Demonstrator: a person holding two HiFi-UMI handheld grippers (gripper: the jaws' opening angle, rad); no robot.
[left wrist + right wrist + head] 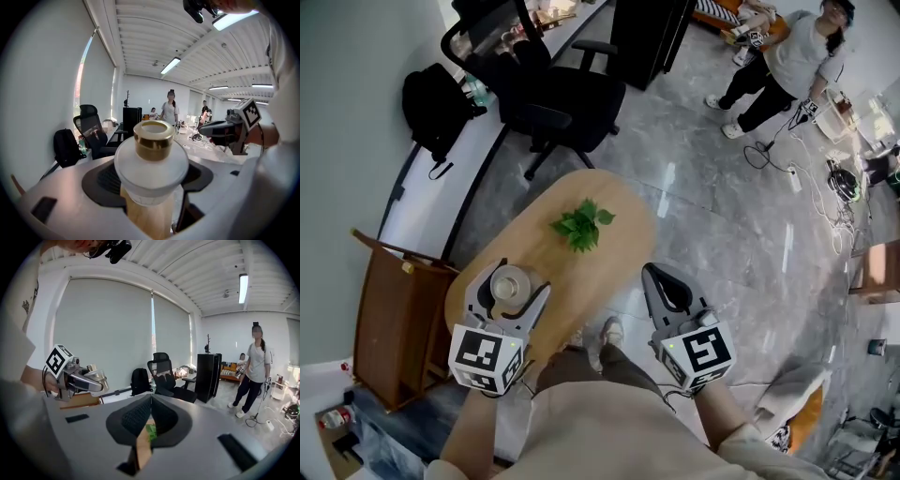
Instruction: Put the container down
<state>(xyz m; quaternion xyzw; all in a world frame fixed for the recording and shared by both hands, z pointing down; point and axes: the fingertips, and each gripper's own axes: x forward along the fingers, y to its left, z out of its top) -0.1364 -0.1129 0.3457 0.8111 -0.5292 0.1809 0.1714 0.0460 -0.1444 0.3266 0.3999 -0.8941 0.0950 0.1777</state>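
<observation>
1. Container [508,281], frosted with a gold neck, is clamped upright in the left tool [151,185] over the near left end of the table [614,202]. I cannot tell whether its base touches the table.
2. To set it down well, lower it straight onto bare wood, away from the table's edge. Part the jaws only once it stands firm.
3. A leafy sprig [581,225] lies at the table's middle, well apart from the container.
4. The right tool [656,278] hangs off the table's near right side, jaws together and empty.
5. Count: one container, one sprig, one table, two tools.
</observation>
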